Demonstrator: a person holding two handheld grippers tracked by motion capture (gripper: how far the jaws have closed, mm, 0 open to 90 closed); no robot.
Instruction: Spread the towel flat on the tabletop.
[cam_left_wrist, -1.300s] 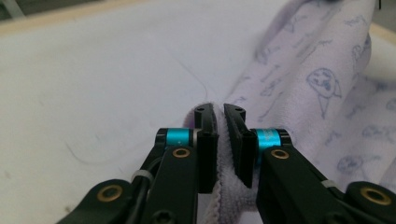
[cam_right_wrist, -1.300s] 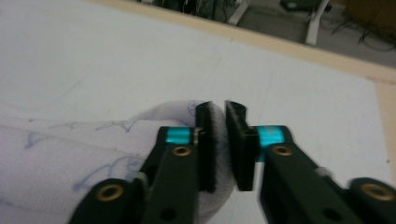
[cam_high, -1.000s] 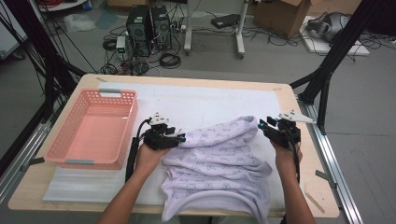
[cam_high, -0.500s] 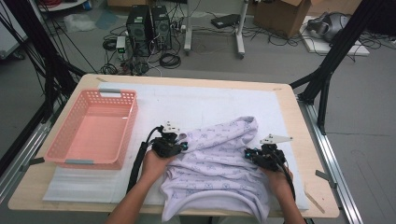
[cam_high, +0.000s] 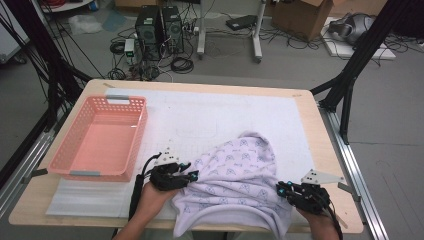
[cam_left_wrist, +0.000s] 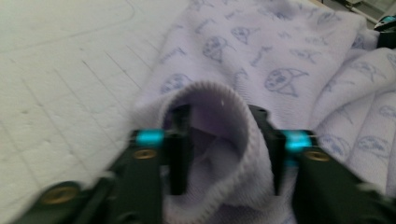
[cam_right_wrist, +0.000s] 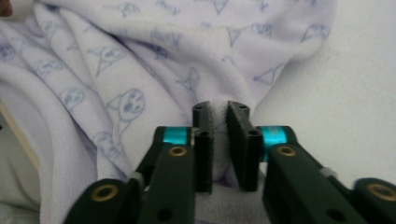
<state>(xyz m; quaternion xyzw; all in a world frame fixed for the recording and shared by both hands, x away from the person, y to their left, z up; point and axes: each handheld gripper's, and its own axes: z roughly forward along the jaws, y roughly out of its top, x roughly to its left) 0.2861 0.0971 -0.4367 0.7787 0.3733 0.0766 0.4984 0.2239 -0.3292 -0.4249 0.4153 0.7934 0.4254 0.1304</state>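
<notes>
One lilac printed garment sits low and centre in the high view, bunched on the white mat, its hem spilling over the table's near edge. One pink basket waits at the left of the frame, well apart from the cloth. Two grippers are in play. The left gripper lies nearly level at the garment's left edge, forearm coming up from the bottom; its jaws have just been opening, and in the left gripper view a ribbed cuff is stretched around them. The right gripper, lower right, points left into the fabric, its jaws just widened a little yet pinching a fold of the cloth.
</notes>
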